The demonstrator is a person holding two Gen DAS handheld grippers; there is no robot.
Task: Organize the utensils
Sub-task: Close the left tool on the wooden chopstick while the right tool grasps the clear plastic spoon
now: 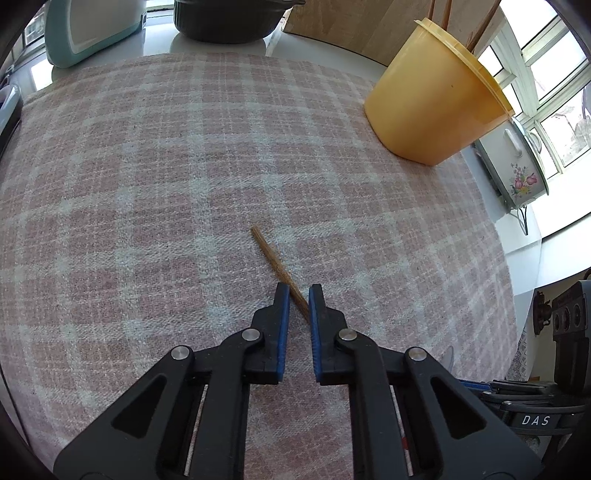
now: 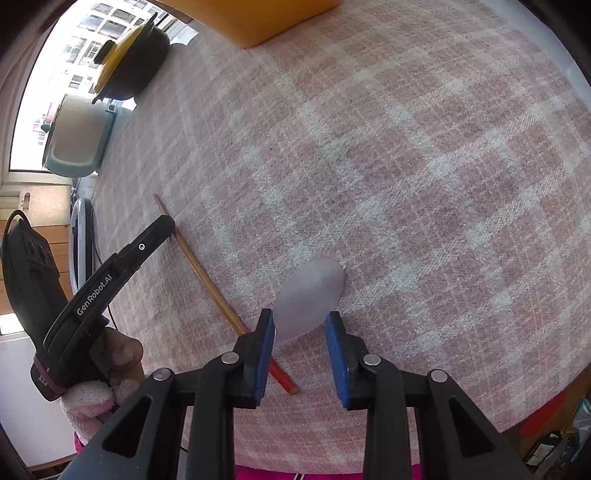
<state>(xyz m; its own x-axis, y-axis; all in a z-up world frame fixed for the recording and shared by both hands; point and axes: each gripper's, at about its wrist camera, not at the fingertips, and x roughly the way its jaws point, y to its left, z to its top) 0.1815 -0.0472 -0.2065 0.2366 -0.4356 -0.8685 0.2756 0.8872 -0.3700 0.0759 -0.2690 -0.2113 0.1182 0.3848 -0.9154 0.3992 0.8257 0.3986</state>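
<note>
We see the chopstick (image 1: 275, 264) flat on the plaid cloth (image 1: 147, 184), running between the left gripper (image 1: 295, 295) fingers, narrowly apart, not yet clamped, likely lined up to pinch. Spoon (image 2: 308, 295) bowl sits between the right gripper (image 2: 300, 319), wide apart. Yellow holder (image 1: 432, 99) stands well off, probably the destination.

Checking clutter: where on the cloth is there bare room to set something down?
Bare cloth runs from the chopstick back to the pot and left of the yellow holder. It is crowded at the front, where the left gripper, right gripper and spoon sit.
</note>
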